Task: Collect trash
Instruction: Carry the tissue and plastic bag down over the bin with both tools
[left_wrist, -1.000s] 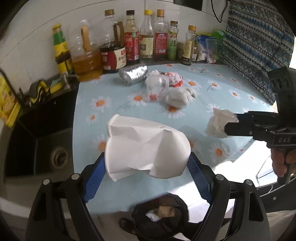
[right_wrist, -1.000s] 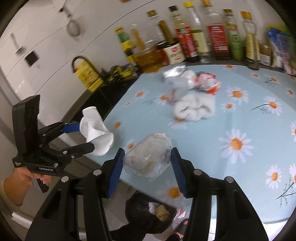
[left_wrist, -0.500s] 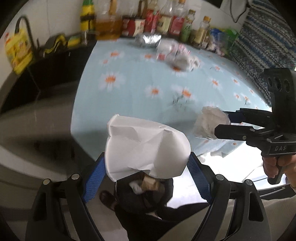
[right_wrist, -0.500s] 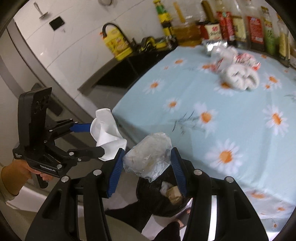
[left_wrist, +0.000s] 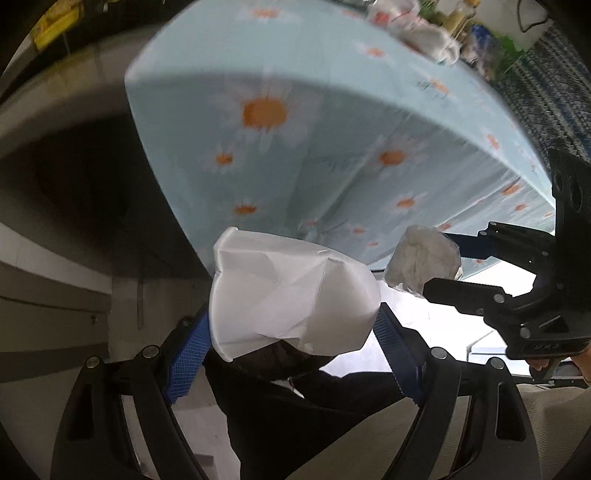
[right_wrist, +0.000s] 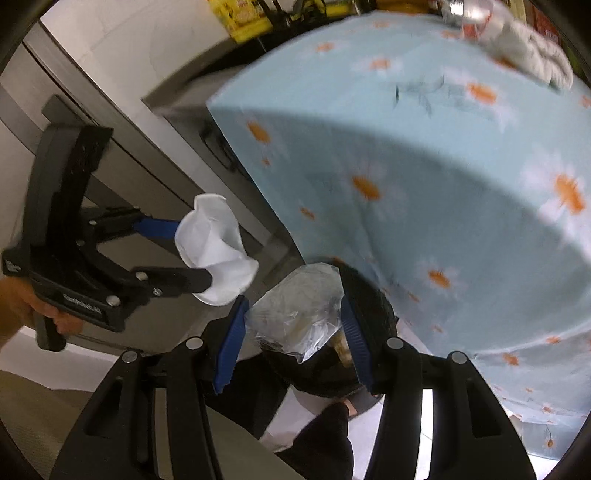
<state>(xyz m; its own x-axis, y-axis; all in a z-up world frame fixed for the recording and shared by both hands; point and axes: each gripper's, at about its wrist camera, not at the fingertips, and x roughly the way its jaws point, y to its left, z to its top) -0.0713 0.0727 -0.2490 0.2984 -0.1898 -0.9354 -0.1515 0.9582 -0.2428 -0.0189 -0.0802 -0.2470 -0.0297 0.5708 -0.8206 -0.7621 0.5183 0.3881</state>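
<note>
My left gripper (left_wrist: 291, 328) is shut on a crushed white paper cup (left_wrist: 288, 291), which also shows in the right wrist view (right_wrist: 214, 251). My right gripper (right_wrist: 293, 321) is shut on a crumpled clear plastic wrapper (right_wrist: 295, 314), seen in the left wrist view as a pale wad (left_wrist: 421, 262). Both are held below the table edge, over a black trash bag (right_wrist: 365, 306) on the floor. The cup hides most of the bag in the left wrist view.
The table with the blue daisy cloth (left_wrist: 332, 147) hangs over the bag, its edge close above both grippers. More trash and a white cloth (right_wrist: 532, 51) lie at its far side. Grey cabinets (right_wrist: 110, 122) stand to the left.
Both grippers have dropped from table height to below the table edge and tilted down toward the trash bag, still holding the cup and the wrapper.
</note>
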